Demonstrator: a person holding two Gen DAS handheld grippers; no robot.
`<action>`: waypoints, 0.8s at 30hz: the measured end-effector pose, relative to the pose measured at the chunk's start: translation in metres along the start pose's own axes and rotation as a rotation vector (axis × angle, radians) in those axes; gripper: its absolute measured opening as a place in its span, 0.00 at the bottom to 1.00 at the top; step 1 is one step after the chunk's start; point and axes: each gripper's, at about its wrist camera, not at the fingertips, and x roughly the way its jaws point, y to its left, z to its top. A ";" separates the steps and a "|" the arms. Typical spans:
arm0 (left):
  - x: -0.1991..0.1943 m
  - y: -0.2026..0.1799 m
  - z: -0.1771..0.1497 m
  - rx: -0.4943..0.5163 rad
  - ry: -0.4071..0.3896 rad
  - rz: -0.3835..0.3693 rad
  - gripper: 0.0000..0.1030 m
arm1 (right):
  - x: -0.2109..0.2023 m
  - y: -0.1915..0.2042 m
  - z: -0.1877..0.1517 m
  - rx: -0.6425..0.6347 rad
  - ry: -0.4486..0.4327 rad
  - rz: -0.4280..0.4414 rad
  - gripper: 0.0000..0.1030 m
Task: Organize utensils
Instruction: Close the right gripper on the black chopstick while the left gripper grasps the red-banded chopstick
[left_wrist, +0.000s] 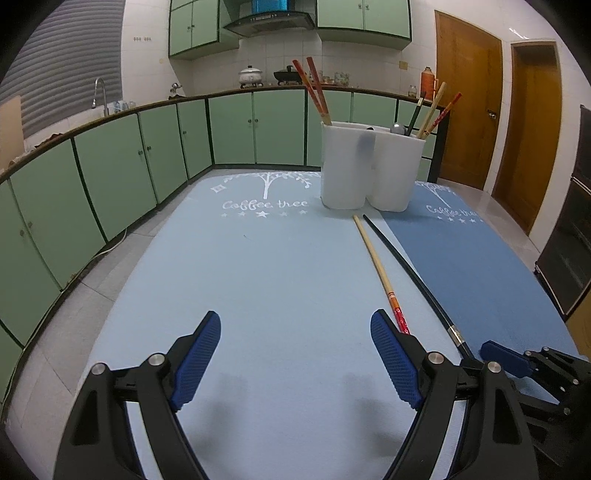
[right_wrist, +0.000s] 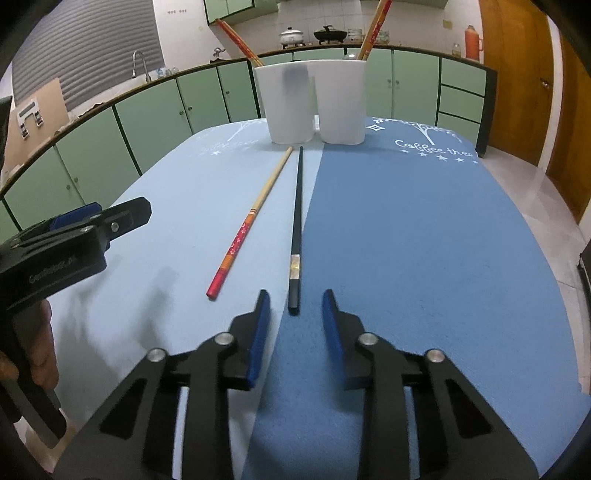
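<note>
Two chopsticks lie side by side on the table mats: a wooden one with a red end (right_wrist: 255, 218) (left_wrist: 376, 266) and a black one (right_wrist: 297, 225) (left_wrist: 406, 266). Behind them stand two white holders (right_wrist: 314, 103) (left_wrist: 369, 170) with several chopsticks and a spoon inside. My right gripper (right_wrist: 293, 299) is open, its jaws on either side of the black chopstick's near end. My left gripper (left_wrist: 295, 325) is open and empty over the light blue mat, left of the wooden chopstick; it also shows in the right wrist view (right_wrist: 92, 218).
A light blue mat (left_wrist: 240, 277) and a darker blue mat (right_wrist: 424, 240) cover the table. Green kitchen cabinets (left_wrist: 110, 166) curve around the left and back. Wooden doors (left_wrist: 469, 110) stand at the right.
</note>
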 end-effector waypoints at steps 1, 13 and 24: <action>0.000 0.000 0.000 0.001 0.001 -0.001 0.79 | 0.001 0.000 0.000 0.000 0.001 -0.001 0.20; 0.003 -0.011 -0.002 0.012 0.013 -0.023 0.79 | -0.001 -0.008 0.002 0.028 0.002 -0.001 0.05; 0.013 -0.041 -0.011 0.003 0.089 -0.092 0.73 | -0.020 -0.053 0.000 0.157 -0.032 -0.088 0.06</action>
